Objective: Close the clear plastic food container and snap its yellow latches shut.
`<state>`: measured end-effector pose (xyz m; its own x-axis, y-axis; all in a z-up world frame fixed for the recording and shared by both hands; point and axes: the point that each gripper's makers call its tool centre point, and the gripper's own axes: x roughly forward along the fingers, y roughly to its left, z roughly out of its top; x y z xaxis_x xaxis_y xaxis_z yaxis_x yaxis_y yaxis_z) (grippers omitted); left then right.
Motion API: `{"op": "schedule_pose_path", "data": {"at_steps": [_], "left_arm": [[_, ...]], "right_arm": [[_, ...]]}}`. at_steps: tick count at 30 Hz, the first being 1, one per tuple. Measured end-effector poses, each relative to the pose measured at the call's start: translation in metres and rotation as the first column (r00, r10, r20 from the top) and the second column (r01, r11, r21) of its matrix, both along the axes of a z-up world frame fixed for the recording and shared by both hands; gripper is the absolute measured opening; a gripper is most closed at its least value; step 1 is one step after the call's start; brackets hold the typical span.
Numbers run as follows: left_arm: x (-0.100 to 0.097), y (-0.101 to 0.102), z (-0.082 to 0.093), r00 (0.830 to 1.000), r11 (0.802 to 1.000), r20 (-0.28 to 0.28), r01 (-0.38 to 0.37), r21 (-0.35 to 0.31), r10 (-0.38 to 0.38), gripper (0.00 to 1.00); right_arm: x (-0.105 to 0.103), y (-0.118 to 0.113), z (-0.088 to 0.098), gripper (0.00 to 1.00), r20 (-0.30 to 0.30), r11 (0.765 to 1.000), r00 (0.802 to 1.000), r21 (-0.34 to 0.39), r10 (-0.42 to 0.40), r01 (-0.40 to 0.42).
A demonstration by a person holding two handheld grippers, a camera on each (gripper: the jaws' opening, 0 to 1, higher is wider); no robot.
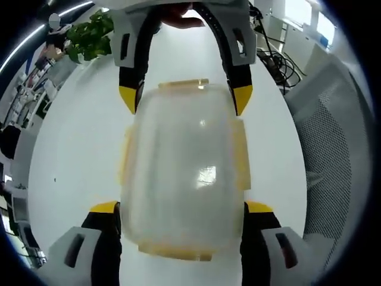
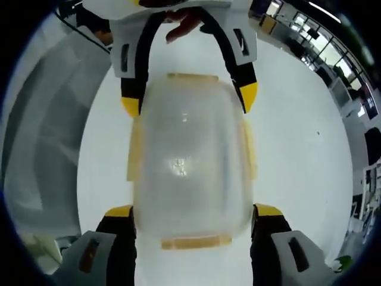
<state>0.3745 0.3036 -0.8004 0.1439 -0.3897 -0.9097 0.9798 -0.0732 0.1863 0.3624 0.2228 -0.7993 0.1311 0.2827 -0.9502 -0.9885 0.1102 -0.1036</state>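
The white worktop (image 1: 77, 143) spreads across both views. A mesh chair back (image 1: 333, 155) stands at the right edge of the left gripper view, cables (image 1: 280, 59) lie at its upper right, and a green plant (image 1: 89, 36) sits at its upper left.

The clear plastic food container (image 1: 184, 173) rests on the worktop at the centre of both views, lid on top, looking roughly seated, though the blur hides the seam. Its yellow latches (image 1: 184, 84) show on all 4 sides, pale and flared outward, so I judge none is snapped yet.

The left gripper (image 1: 181, 211) has its fingers spread wide, 1 on each side of the near end of the container; whether they touch its walls I cannot tell. The right gripper (image 2: 193, 214) straddles the opposite end the same way, fingers wide apart.

Risks: pressing a latch while the lid sits skewed would leave a corner lifted; an off-centre push could slide the light container across the smooth worktop; squeezing the thin walls could pop the lid up.
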Motion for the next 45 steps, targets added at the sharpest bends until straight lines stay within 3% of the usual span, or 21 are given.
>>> {"op": "schedule_pose_path", "data": {"at_steps": [45], "left_arm": [[-0.014, 0.086, -0.001, 0.999, 0.999, 0.001, -0.045, 0.008, 0.045, 0.83]], "right_arm": [[-0.014, 0.086, -0.002, 0.79, -0.004, 1.000, 1.000, -0.026, 0.010, -0.010]]}}
